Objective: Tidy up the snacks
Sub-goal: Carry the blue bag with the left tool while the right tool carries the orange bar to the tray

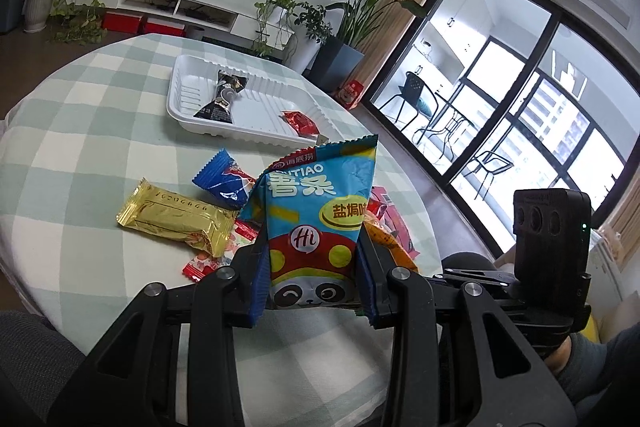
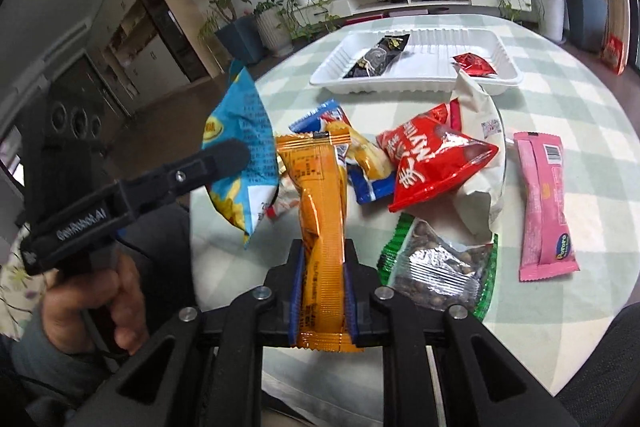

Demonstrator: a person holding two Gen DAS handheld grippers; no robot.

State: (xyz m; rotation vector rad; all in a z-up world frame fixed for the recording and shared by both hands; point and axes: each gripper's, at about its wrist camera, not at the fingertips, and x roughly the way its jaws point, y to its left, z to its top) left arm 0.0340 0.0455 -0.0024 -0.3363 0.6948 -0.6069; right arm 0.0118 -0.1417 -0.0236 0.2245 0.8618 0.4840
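The light-blue potato-stick snack bag (image 1: 316, 211) stands upright, clamped in the left gripper (image 1: 314, 291) above the checked bench (image 1: 80, 131). The long orange foil snack bar (image 2: 322, 227) is pinched by the right gripper (image 2: 323, 291). The white ribbed plastic tray (image 1: 188, 115) lies beyond.

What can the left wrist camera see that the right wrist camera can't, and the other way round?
Only the left wrist view shows the gold wrapped bar, the balcony doors and the front of the blue panda snack bag clamped in the left gripper.

Only the right wrist view shows the pink packet, the green-edged bag of nuts and the orange packet clamped in the right gripper.

Both show the white tray holding a black packet and a small red packet, on the checked tablecloth.
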